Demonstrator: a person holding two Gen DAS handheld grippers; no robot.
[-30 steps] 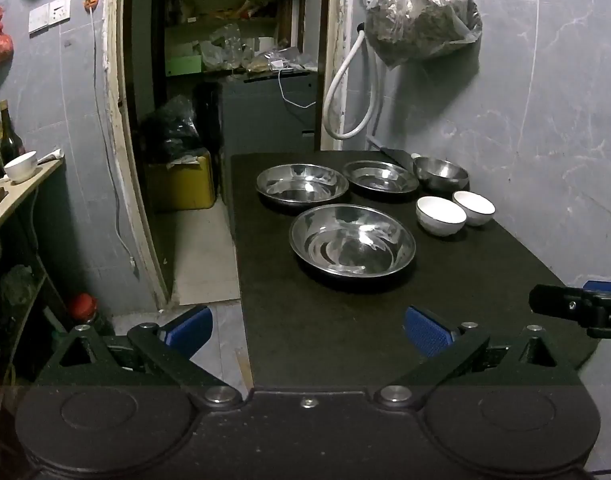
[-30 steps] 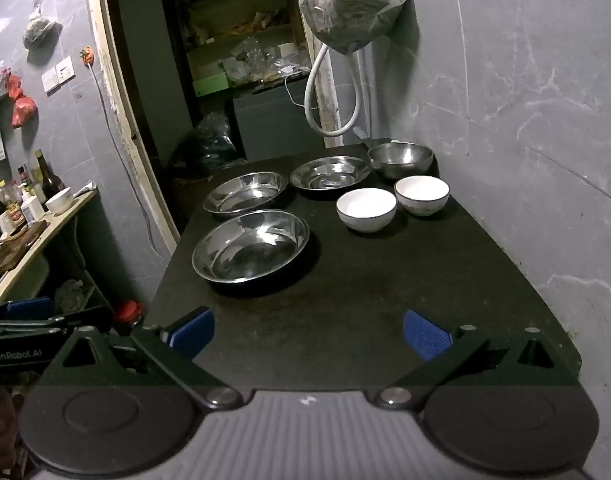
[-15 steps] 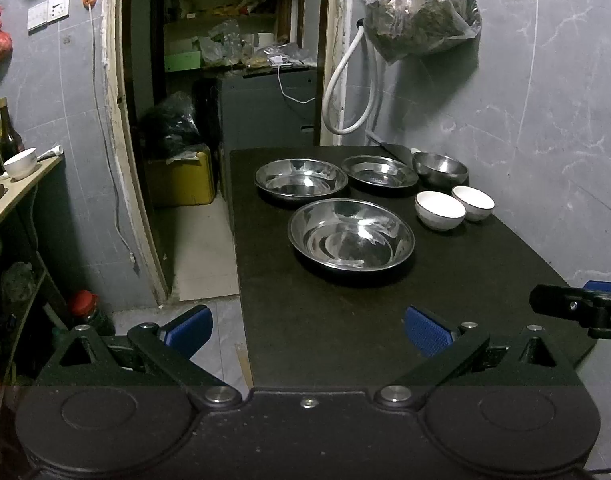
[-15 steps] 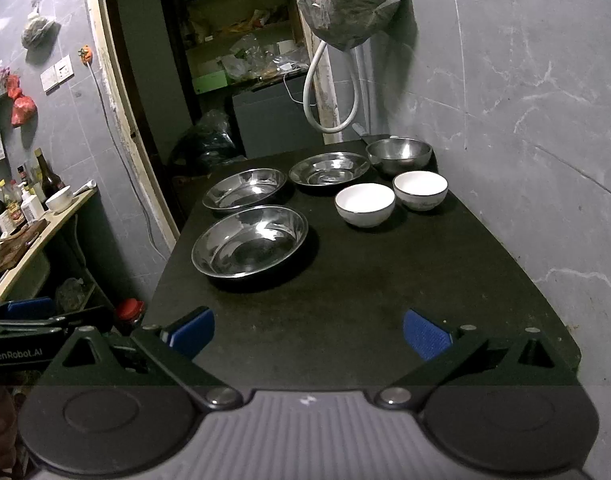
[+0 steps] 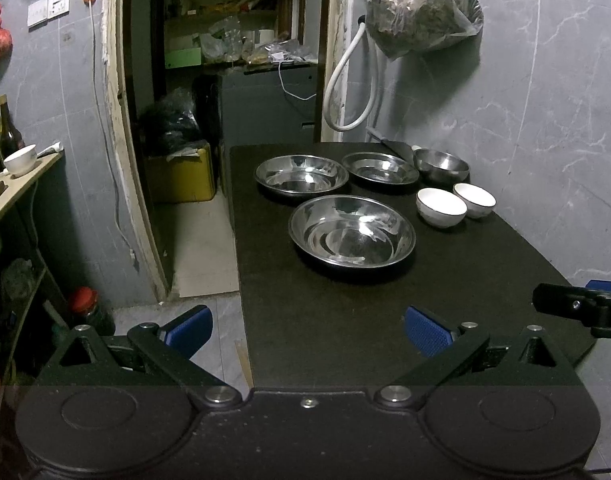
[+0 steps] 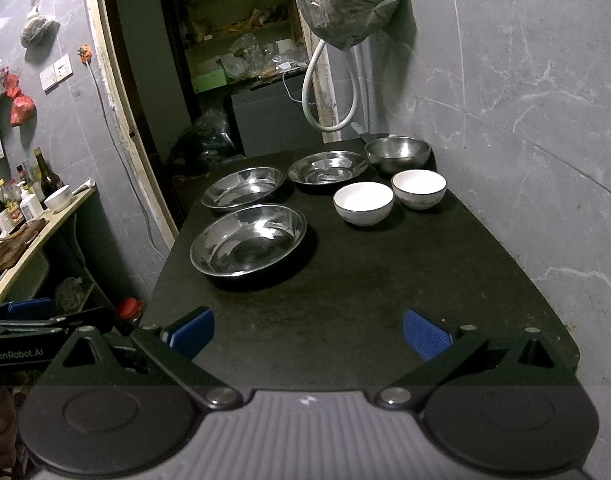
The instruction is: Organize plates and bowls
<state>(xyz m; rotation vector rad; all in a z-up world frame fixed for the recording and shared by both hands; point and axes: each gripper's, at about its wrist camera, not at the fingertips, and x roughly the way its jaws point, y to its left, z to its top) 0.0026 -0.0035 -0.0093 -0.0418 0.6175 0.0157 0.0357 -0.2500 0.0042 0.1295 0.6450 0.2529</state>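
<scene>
On the black table (image 5: 345, 320) lie three steel plates: a large near one (image 5: 351, 231) (image 6: 248, 239), one behind it on the left (image 5: 301, 172) (image 6: 243, 187), and one at the back middle (image 5: 380, 167) (image 6: 327, 166). A steel bowl (image 5: 441, 163) (image 6: 398, 152) stands at the back right. Two white bowls (image 5: 441, 207) (image 5: 474, 199) (image 6: 363, 202) (image 6: 419, 188) stand side by side in front of it. My left gripper (image 5: 307, 328) and right gripper (image 6: 308, 330) are both open and empty, at the table's near edge, well short of the dishes.
A grey marble wall runs along the table's right side, with a hanging plastic bag (image 5: 421, 8) and white hose (image 5: 345, 92) above the back. A doorway with a yellow box (image 5: 181, 178) is at the left. A side shelf (image 6: 37, 232) holds bottles and a bowl.
Both views have drawn back and lifted slightly; the dishes sit a little higher and farther in frame. Nothing on the table moved and both grippers stayed open.
</scene>
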